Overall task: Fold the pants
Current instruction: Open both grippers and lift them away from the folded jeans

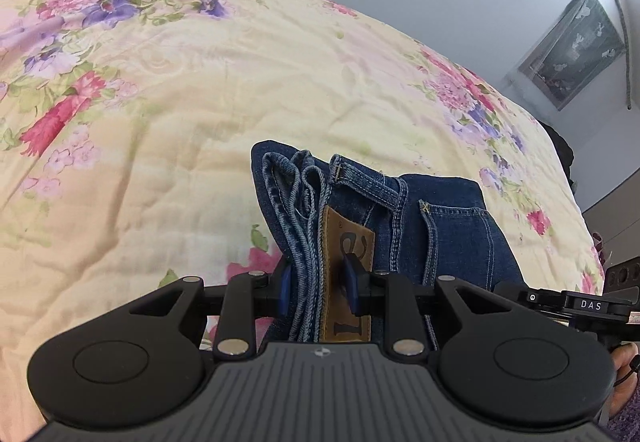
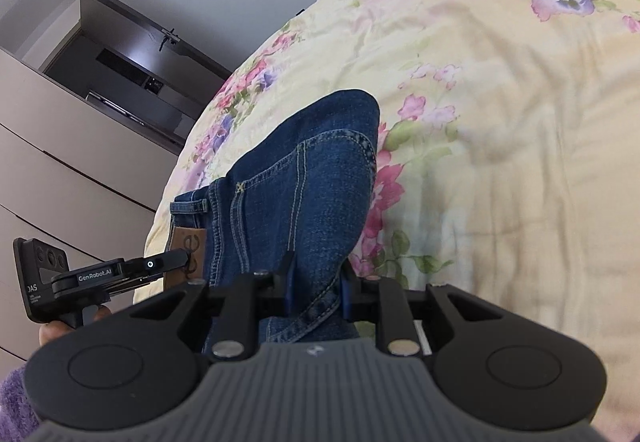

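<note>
Blue denim jeans (image 1: 440, 218) are folded into a thick stack and held over a floral bedspread (image 1: 200, 102). My left gripper (image 1: 320, 282) is shut on the jeans at the waistband end, with the brown leather label (image 1: 348, 274) and the leg hems between its fingers. My right gripper (image 2: 316, 290) is shut on the jeans (image 2: 304, 182) at the other side, near the back pocket. The left gripper also shows in the right wrist view (image 2: 120, 270), at the label. The right gripper's body shows at the right edge of the left wrist view (image 1: 580, 304).
The yellow bedspread with pink and purple flowers (image 2: 500, 122) fills most of both views. A pale wardrobe (image 2: 60, 162) and a dark doorway (image 2: 132, 70) lie left of the bed. A framed picture (image 1: 572, 46) hangs on the grey wall.
</note>
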Action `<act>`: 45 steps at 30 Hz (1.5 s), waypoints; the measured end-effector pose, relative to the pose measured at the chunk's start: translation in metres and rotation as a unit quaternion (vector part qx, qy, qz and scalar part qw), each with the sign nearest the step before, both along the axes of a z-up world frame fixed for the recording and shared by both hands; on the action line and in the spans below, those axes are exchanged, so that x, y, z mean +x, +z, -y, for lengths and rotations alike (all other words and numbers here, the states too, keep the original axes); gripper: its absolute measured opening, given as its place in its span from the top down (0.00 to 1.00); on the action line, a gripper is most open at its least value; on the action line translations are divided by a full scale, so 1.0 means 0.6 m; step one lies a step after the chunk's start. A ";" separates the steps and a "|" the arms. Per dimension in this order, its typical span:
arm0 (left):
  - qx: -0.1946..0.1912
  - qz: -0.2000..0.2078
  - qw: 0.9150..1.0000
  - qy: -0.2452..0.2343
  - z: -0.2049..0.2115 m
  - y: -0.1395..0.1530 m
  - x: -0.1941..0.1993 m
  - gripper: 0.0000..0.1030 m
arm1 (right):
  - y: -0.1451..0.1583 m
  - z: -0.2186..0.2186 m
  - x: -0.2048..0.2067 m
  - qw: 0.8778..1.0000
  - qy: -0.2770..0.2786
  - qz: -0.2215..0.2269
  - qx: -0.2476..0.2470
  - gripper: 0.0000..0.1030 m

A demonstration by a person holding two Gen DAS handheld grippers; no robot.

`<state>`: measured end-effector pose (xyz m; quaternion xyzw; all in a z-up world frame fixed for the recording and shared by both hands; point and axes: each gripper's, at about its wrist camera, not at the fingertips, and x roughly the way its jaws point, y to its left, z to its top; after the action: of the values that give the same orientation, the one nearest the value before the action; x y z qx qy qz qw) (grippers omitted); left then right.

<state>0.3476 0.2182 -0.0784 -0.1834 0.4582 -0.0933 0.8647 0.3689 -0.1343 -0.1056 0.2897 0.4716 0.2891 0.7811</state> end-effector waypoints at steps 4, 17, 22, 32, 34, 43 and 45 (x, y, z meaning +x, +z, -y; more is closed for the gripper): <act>-0.012 -0.012 1.000 0.005 -0.022 -0.044 0.006 0.72 | -0.030 -0.027 0.016 1.000 0.005 -0.012 -0.015 0.84; -0.033 -0.017 0.999 0.008 -0.050 -0.124 0.016 0.69 | -0.101 -0.053 0.041 0.996 0.005 -0.039 -0.078 0.82; -0.021 -0.020 0.999 0.021 -0.044 -0.114 0.014 0.65 | -0.099 -0.058 0.040 0.995 0.001 -0.042 -0.095 0.80; 0.089 0.011 0.996 0.021 -0.017 0.001 -0.026 0.55 | 0.004 -0.080 0.001 0.972 0.019 0.056 -0.225 0.45; 0.100 0.030 0.994 0.022 -0.014 0.040 -0.043 0.54 | 0.038 -0.078 -0.018 0.969 0.022 0.082 -0.230 0.44; 0.171 0.134 0.976 0.016 0.015 0.219 -0.167 0.50 | 0.209 -0.075 -0.170 0.947 0.039 0.221 -0.230 0.37; 0.206 0.148 0.967 0.019 0.027 0.247 -0.201 0.48 | 0.239 -0.075 -0.213 0.940 0.040 0.248 -0.230 0.34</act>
<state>0.2271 0.2023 0.0697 0.0059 0.3310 -0.0069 0.9436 0.2408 -0.0893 0.0375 0.0018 0.3282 0.2665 0.9062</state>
